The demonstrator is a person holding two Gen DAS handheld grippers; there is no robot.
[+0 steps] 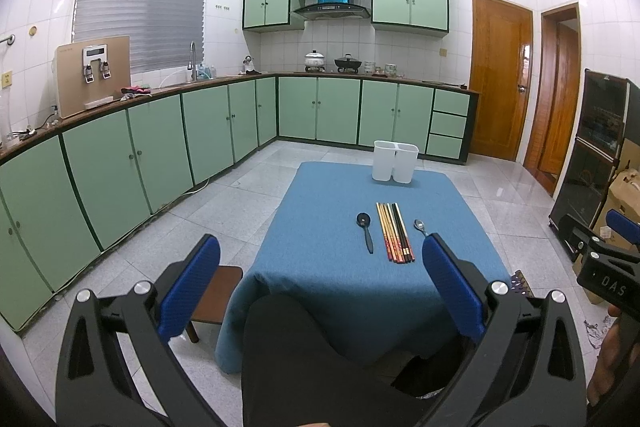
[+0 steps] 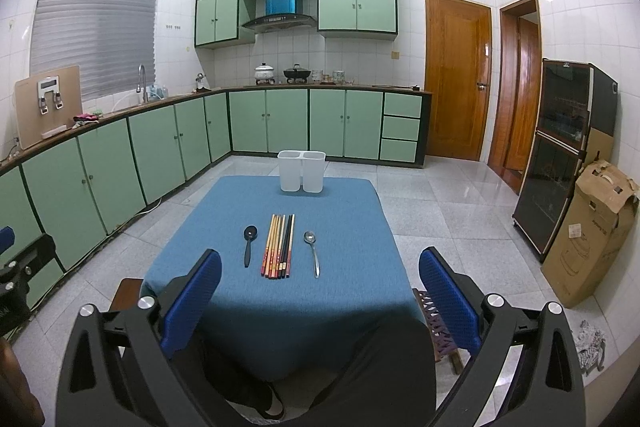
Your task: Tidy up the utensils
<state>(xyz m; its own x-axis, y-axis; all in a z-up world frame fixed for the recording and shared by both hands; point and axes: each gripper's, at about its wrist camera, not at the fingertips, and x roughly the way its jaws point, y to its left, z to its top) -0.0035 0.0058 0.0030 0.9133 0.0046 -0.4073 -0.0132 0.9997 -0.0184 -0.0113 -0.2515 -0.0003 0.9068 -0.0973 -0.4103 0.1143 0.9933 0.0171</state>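
Both tools hang above the near edge of the blue-clothed counter [image 2: 344, 307], the left hand-held gripper [image 1: 320, 291] and the right hand-held gripper [image 2: 320, 303] each with blue pads spread wide apart and nothing between them. Mid-counter, a row of chopsticks [image 2: 279, 246] lies side by side, a black spoon [image 2: 249, 245] just left and a metal spoon [image 2: 312, 253] just right, each apart from it. The white two-compartment holder [image 2: 301, 171] stands at the far edge, with bare cloth all around the utensils.
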